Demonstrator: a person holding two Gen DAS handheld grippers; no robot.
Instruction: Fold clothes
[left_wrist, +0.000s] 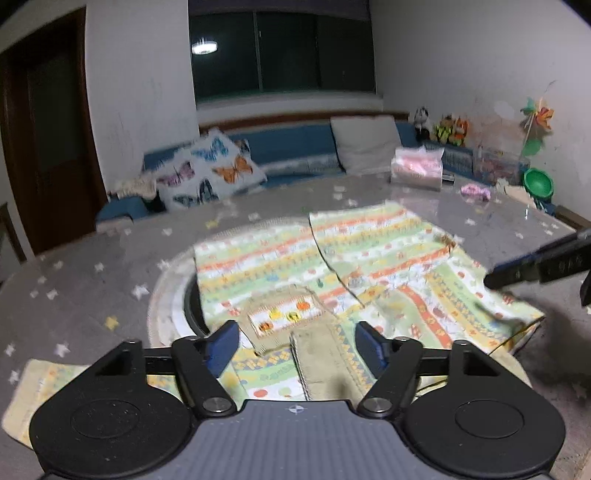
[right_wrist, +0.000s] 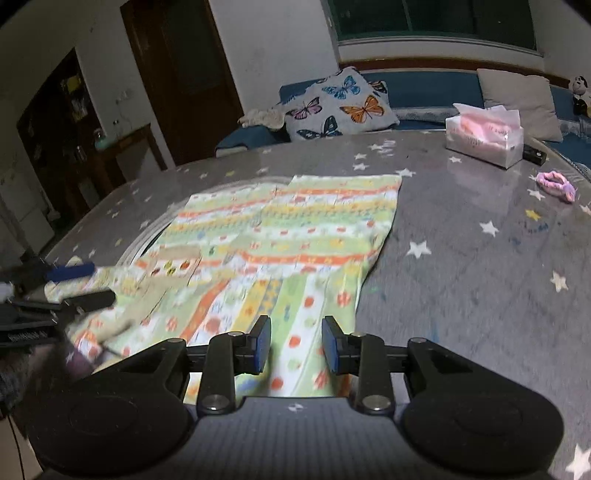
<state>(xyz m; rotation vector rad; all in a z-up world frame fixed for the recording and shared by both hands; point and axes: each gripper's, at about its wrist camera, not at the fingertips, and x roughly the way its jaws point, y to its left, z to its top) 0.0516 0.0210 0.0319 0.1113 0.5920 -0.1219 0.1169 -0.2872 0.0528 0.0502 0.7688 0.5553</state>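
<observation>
Garment: a striped, patterned garment (right_wrist: 280, 236) lies spread on the grey star-print bench (right_wrist: 461, 236), partly folded, with panels lapping over one another.
Long axis: it runs from the near edge, by both grippers, to the far hem.
Left gripper (left_wrist: 295, 341): its jaws stand wide apart, holding nothing, above the near-left part with the beige pocket (left_wrist: 284, 317) and placket.
Right gripper (right_wrist: 295, 343): its jaws stand moderately apart, empty, above the near-right striped panel.
Nearer side: each gripper is nearest its own near corner; the far hem is well apart from both.
Stage: the lapped panels fit either mid-fold or a final smoothing; blur hides the exact creases.
</observation>
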